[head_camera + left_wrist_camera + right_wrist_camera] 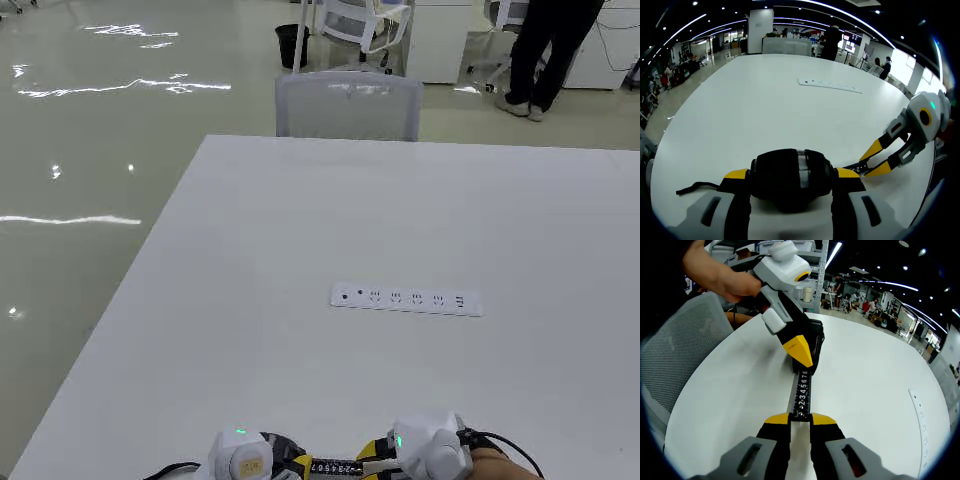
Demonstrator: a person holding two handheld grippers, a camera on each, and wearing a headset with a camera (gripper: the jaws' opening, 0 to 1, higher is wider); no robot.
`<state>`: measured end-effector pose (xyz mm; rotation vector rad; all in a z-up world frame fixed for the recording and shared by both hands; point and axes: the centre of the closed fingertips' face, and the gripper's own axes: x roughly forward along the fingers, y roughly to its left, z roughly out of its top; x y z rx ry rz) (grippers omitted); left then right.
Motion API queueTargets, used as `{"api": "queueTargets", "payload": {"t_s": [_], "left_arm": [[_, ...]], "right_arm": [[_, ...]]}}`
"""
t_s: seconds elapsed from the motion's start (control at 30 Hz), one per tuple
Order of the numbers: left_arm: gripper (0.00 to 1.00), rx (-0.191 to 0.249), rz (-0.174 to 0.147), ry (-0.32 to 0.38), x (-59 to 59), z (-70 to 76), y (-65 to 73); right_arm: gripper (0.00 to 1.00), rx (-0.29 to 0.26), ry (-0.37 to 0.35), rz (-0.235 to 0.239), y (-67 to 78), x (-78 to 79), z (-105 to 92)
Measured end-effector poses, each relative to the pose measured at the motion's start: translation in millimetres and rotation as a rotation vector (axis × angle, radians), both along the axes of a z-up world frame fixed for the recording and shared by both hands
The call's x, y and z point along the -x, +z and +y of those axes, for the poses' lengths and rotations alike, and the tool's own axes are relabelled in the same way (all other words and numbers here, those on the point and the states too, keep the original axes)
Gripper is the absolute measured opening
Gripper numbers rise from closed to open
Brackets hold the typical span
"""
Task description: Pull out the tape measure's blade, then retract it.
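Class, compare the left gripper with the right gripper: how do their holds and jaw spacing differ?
The left gripper clamps the black tape measure case; the right gripper pinches the end of the blade. The left gripper's jaws stand wide apart around the case; the right gripper's jaws sit nearly together on the thin blade. Both have yellow tips and work low over the white table.

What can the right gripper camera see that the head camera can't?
Right gripper view: the blade's numbers up close, the right gripper pinching its end, a hand holding the left gripper, clamped on the black tape measure. Head view: a grey chair at the far edge and a black bin on the floor. Both: the white table, the power strip, the blade between both grippers.
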<state>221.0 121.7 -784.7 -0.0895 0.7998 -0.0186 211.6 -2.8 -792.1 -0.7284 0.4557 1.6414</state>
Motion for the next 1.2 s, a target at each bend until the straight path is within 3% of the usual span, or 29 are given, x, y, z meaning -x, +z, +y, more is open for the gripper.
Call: {"api": "queueTargets", "payload": {"t_s": [1.2], "left_arm": [[0.61,0.008,0.002,-0.01,-0.5,1.1,-1.4]], "right_arm": [[0.13,-0.012,0.013,-0.002,0.4,3.2,17.5]]}}
